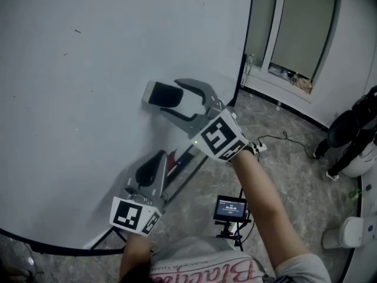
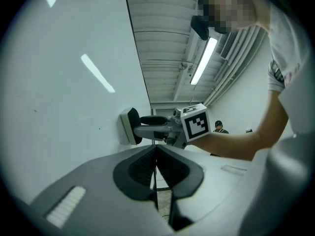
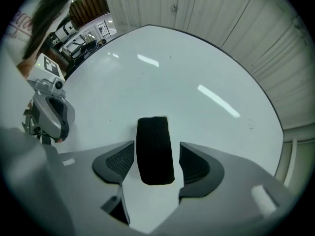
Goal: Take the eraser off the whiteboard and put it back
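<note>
Filling most of the head view, the whiteboard (image 1: 70, 99) stands upright with the eraser (image 1: 159, 93) stuck flat on its face, near the board's right edge. The right forearm (image 1: 265, 205) reaches up and forward from the bottom of that view, bare to the sleeve, and carries the right gripper (image 1: 168, 96) level with the eraser.

Its jaws are spread, one on each side of the eraser. In the right gripper view a thin strip of white board shows between the eraser's black face and each ribbed pad (image 3: 118, 163), so neither pad presses on it. From the left gripper view the eraser shows side-on, its pale base against the board and its dark part facing out.

The left gripper (image 2: 156, 154) hangs lower and closer to the body, tilted up toward the board, its two pads pressed together with nothing between them. Its hand is hidden under the marker cube (image 1: 135, 214).

A small red thing (image 1: 172, 158) just beside the left gripper is too blurred to name. On the floor stands a small lit screen (image 1: 230, 208).
</note>
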The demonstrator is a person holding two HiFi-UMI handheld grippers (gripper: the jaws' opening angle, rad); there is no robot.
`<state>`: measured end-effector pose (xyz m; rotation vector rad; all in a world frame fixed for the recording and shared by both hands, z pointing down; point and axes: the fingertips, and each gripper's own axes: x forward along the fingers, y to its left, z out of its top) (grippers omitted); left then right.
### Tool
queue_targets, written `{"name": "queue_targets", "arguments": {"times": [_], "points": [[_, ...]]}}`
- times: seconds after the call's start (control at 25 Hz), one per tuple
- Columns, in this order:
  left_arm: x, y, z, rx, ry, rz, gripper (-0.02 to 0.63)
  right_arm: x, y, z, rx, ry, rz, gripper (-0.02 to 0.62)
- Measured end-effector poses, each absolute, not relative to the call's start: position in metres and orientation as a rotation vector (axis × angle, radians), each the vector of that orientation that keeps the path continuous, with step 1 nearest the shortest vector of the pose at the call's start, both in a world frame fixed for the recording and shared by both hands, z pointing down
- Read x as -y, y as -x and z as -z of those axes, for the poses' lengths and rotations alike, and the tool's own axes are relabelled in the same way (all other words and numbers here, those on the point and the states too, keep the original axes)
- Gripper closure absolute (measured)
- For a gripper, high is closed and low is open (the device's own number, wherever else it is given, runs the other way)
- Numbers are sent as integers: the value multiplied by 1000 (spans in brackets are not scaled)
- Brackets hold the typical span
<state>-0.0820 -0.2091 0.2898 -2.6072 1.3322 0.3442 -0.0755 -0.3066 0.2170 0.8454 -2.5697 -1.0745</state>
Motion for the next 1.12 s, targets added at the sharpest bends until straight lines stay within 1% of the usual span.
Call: {"name": "queue_targets", "arguments": {"times": [0.08,0.16,0.2,0.24,0.32,0.36,0.72,1.12], "points": [[210,80,-291,-1327,2613,-340,607,301,67,-218,2590,-880,1058,318],[210,79,-291,-1322,2617,-338,607,293,57,-218,2608,-928,1060,363],[210,78,-292,-1322,2619,-338,607,288,52,-217,2631,-959,1060,400],[210,78,-292,-1321,2621,-338,607,283,46,-215,2669,-993,1054,453],[210,76,-293,-1318,2626,-337,607,270,36,-212,2766,-1057,1023,577],[210,76,-293,-1316,2629,-335,607,264,33,-213,2807,-1077,999,592],[208,67,-295,-1286,2648,-327,607,220,13,-237,2910,-1174,797,594],[206,60,-299,-1266,2671,-329,607,213,0,-289,2868,-1231,480,595]]}}
